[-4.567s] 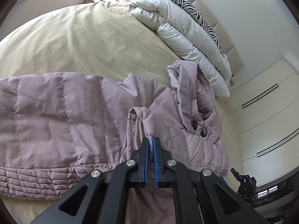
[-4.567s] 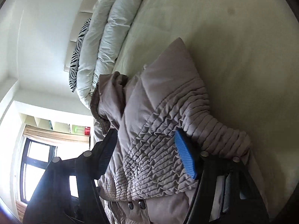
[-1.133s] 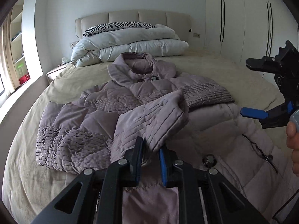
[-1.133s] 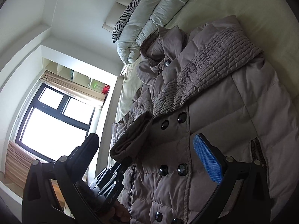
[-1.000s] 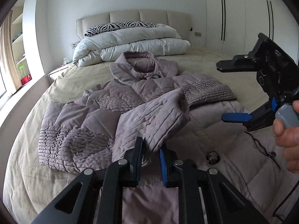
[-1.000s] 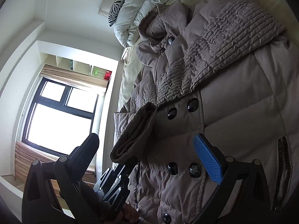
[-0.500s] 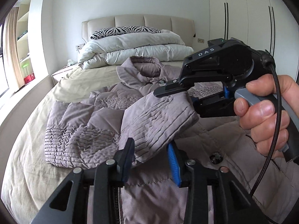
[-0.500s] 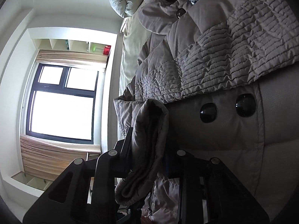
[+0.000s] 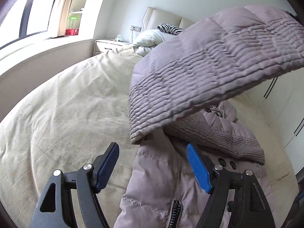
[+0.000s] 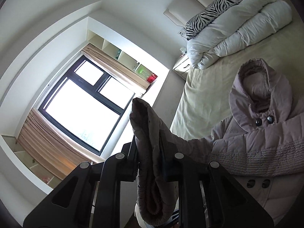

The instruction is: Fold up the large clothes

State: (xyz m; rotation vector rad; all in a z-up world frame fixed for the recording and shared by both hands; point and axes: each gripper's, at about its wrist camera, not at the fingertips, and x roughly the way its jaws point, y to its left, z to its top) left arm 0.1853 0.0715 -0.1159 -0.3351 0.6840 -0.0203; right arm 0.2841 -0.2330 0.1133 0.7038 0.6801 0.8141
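A mauve quilted coat point(image 9: 157, 186) lies front-up on the beige bed point(image 9: 62, 117), hood point(image 10: 260, 87) toward the headboard. One sleeve lies folded across its chest point(image 10: 266, 157). My right gripper point(image 10: 150, 159) is shut on the cuff of the other sleeve point(image 10: 150, 148) and holds it up in the air. That lifted sleeve point(image 9: 209, 66) hangs over the coat in the left wrist view. My left gripper point(image 9: 152, 165) is open and empty, low over the coat's left edge, below the sleeve.
A rolled white duvet point(image 10: 237, 30) and a zebra pillow point(image 10: 210, 9) lie by the headboard. A nightstand point(image 9: 110, 45) stands at the bed's far left. A window point(image 10: 85, 110) with shelves is on the left wall, wardrobe doors point(image 9: 281, 102) on the right.
My left gripper opened and let go of the sleeve cuff. My right gripper closed on that cuff and lifted the sleeve up off the coat. The left gripper dropped lower and left.
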